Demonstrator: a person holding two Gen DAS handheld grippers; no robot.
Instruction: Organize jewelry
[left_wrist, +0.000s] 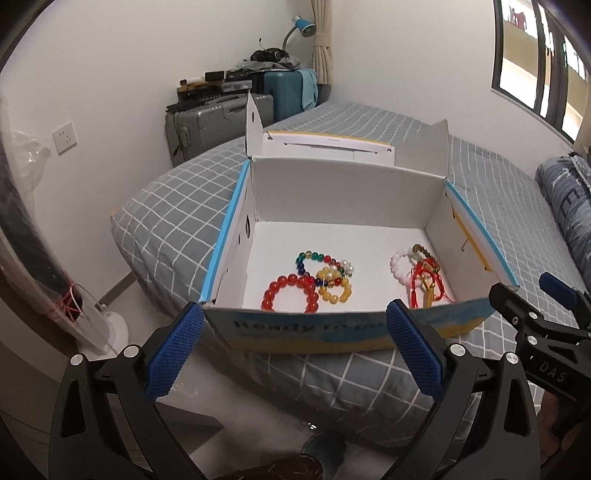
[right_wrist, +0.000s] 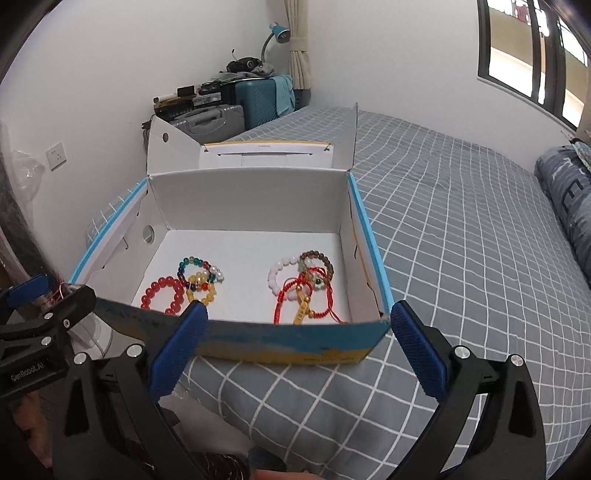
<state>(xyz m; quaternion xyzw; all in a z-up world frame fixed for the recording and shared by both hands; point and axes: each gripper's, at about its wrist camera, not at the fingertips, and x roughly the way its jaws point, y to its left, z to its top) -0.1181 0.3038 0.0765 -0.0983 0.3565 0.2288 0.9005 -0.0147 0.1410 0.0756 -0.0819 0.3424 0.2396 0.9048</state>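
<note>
Bed (right_wrist: 461, 229), grey checked cover: bore the open cardboard box (left_wrist: 347, 192) near its foot edge. Box floor held two bracelet clusters, well apart: red bead bracelet (left_wrist: 290, 293) with yellow and multicoloured strands; pink bead bracelet (right_wrist: 279, 275) tangled with red cords. Left gripper (left_wrist: 293, 338) and right gripper (right_wrist: 297, 339): jaws spread wide, empty, before the box front.

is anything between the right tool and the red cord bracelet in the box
Only the box's near wall: the open right tool sits outside and low in front of it, the red cord bracelet just behind. From above, nothing covers the bracelet.
</note>
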